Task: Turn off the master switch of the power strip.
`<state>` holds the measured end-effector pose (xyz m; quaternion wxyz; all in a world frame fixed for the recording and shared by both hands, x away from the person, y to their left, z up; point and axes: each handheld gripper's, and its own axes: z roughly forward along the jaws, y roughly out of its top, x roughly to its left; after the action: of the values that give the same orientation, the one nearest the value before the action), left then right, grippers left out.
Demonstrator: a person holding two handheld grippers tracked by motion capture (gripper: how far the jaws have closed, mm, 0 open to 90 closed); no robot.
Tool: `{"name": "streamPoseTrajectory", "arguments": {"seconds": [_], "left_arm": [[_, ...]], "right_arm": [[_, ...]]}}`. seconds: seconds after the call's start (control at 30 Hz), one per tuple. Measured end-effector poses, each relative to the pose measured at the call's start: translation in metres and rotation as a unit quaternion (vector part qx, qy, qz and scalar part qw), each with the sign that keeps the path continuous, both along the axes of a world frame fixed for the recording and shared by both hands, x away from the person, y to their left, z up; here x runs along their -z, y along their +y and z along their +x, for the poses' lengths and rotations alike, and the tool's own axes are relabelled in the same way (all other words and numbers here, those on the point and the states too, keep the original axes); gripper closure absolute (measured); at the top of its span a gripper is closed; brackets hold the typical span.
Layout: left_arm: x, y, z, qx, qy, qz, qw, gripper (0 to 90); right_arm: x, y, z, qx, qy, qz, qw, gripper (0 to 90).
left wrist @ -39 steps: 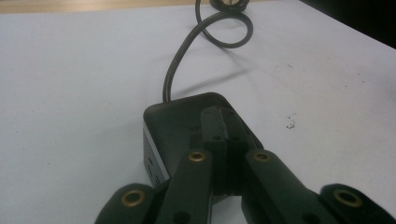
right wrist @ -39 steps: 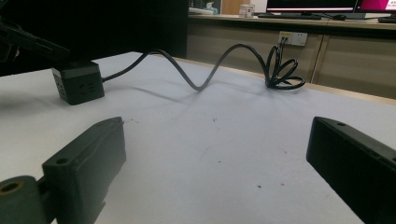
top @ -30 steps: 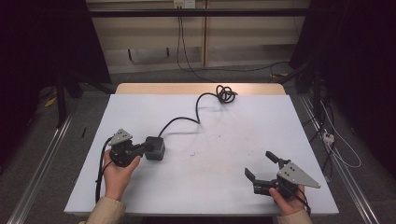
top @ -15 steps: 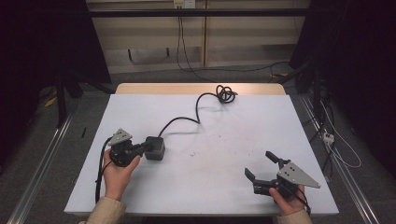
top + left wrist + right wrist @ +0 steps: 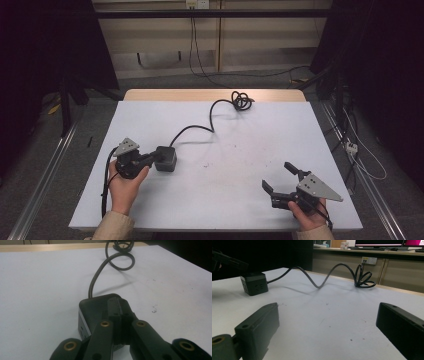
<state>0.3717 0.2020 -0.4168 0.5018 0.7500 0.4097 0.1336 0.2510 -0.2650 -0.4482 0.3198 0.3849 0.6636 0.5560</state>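
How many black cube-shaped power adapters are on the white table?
1. The black cube-shaped power adapter sits on the left part of the white table, at the tip of the left gripper, with its black cable running toward the far edge.

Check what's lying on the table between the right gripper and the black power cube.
Nothing: the high view shows bare white table with faint specks between the right gripper and the black power cube; the right gripper view agrees.

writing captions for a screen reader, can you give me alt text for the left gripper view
The left tongs, jaws pressed together, rest on top of a black power cube on a white table. The cube's dark cable runs away to a loop near the table's far edge.
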Motion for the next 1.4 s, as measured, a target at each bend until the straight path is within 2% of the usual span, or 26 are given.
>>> {"name": "streamPoseTrajectory", "arguments": {"seconds": [0.13, 0.47, 1.17, 1.4], "left_arm": [[-0.0007, 0.0007, -0.0004, 0.001, 0.001, 0.001, 1.0, 89.1], [-0.0033, 0.0004, -0.0009, 0.003, 0.009, -0.006, 0.9999, 77.5], [-0.0084, 0.0038, -0.0034, 0.01, 0.009, -0.021, 0.9997, 62.8], [-0.0097, 0.0041, -0.0034, 0.016, 0.006, -0.025, 0.9995, 49.8]], "right_arm": [[0.0, 0.0002, 0.0, 0.0, 0.0, 0.0, 1.0, 4.3], [-0.0002, -0.0001, 0.0, 0.0, 0.0, 0.0, 1.0, 4.3], [-0.0004, 0.0021, 0.0006, -0.004, -0.001, -0.003, 1.0, 4.3], [-0.0007, 0.0015, 0.0004, -0.003, -0.002, -0.003, 1.0, 4.3]]}}
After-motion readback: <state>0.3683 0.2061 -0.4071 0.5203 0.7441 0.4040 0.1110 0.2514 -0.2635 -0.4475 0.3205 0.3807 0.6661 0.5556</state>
